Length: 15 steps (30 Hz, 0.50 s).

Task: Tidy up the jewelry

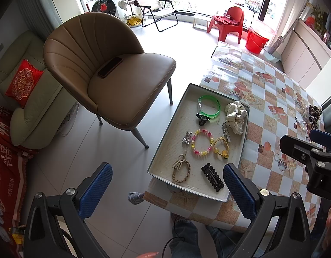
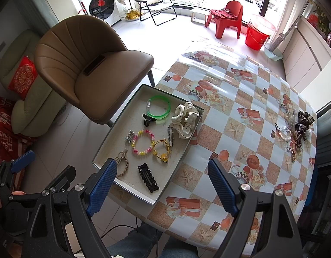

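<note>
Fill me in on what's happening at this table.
A person is sorting jewelry and hair accessories with a handheld gripper in each hand. The left gripper and right gripper both stand open and empty above the near end of the table. A shallow tray already holds items laid apart, among them a green bangle, a beaded bracelet and a polka-dot scrunchie. A small unsorted pile waits at the table's far right.

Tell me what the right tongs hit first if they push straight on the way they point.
Probably the checked tablecloth just right of the tray. The right tongs stand open and empty; depth is unclear.
</note>
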Motion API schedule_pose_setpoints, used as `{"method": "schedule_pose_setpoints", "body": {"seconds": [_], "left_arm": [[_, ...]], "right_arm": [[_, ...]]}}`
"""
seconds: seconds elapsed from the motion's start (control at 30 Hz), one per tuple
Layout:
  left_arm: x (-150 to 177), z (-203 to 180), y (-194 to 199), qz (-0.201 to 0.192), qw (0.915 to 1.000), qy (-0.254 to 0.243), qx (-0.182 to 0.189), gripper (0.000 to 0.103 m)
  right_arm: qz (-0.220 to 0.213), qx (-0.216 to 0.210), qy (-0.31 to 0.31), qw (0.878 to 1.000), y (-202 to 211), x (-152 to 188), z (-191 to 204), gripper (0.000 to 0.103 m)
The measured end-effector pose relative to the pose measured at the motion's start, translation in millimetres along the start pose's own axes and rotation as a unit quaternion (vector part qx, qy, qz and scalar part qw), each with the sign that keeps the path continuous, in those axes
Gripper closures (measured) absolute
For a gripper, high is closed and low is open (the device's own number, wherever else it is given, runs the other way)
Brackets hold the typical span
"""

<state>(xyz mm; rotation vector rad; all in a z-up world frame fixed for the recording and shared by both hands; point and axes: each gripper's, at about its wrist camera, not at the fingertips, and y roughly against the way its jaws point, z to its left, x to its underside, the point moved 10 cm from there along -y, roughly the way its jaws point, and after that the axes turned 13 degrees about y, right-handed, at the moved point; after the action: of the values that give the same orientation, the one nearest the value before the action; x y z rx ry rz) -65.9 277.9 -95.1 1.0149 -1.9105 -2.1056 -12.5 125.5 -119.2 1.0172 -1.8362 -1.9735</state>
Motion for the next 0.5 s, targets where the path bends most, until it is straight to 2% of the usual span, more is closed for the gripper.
{"method": "schedule_pose_setpoints", "body": {"seconds": [0.5], "left_arm": [[0.4, -0.1, 0.7, 0.0, 1.0, 0.001, -0.001, 0.0]], "right_arm": [[0.001, 0.0, 0.001, 1.0, 0.1, 0.4, -0.1, 0.015]]}}
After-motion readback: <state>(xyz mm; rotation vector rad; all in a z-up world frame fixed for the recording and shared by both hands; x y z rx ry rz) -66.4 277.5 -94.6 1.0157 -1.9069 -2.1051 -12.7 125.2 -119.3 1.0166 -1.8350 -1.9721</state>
